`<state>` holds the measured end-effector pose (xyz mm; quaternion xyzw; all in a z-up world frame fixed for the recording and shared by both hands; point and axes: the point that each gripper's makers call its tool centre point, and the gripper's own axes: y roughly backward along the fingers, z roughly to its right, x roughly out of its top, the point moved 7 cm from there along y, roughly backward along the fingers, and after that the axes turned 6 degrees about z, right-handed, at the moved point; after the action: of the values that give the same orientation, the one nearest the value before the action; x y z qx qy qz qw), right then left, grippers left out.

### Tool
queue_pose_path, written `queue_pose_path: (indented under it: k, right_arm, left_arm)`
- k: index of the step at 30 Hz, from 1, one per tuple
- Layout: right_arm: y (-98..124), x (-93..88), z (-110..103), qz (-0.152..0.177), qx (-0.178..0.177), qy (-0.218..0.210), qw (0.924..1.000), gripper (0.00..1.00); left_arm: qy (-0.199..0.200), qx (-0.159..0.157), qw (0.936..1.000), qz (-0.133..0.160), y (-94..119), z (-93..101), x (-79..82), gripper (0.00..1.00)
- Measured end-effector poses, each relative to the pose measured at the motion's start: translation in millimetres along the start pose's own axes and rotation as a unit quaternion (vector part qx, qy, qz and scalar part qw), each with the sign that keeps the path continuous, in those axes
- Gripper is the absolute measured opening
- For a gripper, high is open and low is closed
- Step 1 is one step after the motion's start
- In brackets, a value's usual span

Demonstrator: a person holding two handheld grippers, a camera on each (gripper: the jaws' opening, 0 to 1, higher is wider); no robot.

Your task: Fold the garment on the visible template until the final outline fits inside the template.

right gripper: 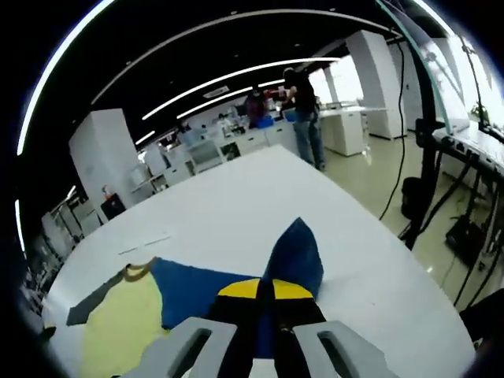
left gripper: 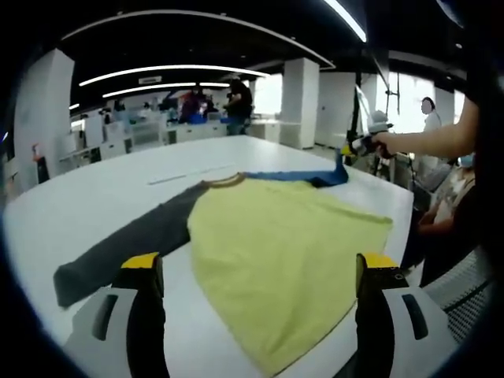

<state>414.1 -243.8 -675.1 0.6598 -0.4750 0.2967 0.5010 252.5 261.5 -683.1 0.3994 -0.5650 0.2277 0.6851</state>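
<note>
Garment (left gripper: 276,244): yellow body flat on white tabletop (left gripper: 118,185), grey sleeve (left gripper: 130,240) trailing one way, blue sleeve (right gripper: 206,293) the opposite; long axis sleeve to sleeve. Right hand-held gripper (right gripper: 264,315) clamped on blue cuff, lifted. Left hand-held gripper (left gripper: 256,276), jaws apart, faces the hem, nearer the grey sleeve.

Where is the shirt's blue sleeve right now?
The blue sleeve is pinched in the right gripper and lifted off the white table; in the left gripper view it stretches right from the collar.
</note>
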Motion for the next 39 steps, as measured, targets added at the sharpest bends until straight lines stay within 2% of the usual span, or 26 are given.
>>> queue_pose_path:
  k: [5, 14, 17, 29, 39]
  right_arm:
    - [-9.8, 1.0, -9.3, -0.001, 0.020, 0.000, 0.9998, 0.00]
    - [-4.0, -11.0, -46.6, -0.008, 0.044, 0.009, 0.9990, 0.00]
    - [-9.1, -11.5, -49.2, -0.011, 0.052, 0.011, 0.9985, 0.00]
    - [-11.0, -22.3, -82.6, -0.023, 0.089, 0.012, 0.9957, 0.00]
    - [-13.7, -23.2, -106.6, -0.026, 0.114, 0.014, 0.9930, 0.00]
  left_arm:
    - [-0.004, -0.002, 1.0000, 0.000, -0.4, 0.9, 0.4, 0.99]
    - [-0.005, -0.002, 1.0000, -0.003, 0.6, 2.3, -0.7, 0.99]
    - [-0.004, -0.002, 1.0000, -0.002, 0.7, 3.2, -0.8, 0.99]
    - [-0.001, -0.001, 1.0000, -0.005, 1.8, 4.1, -3.2, 0.99]
    - [0.002, 0.004, 1.0000, -0.006, 3.4, 3.0, -4.6, 0.99]
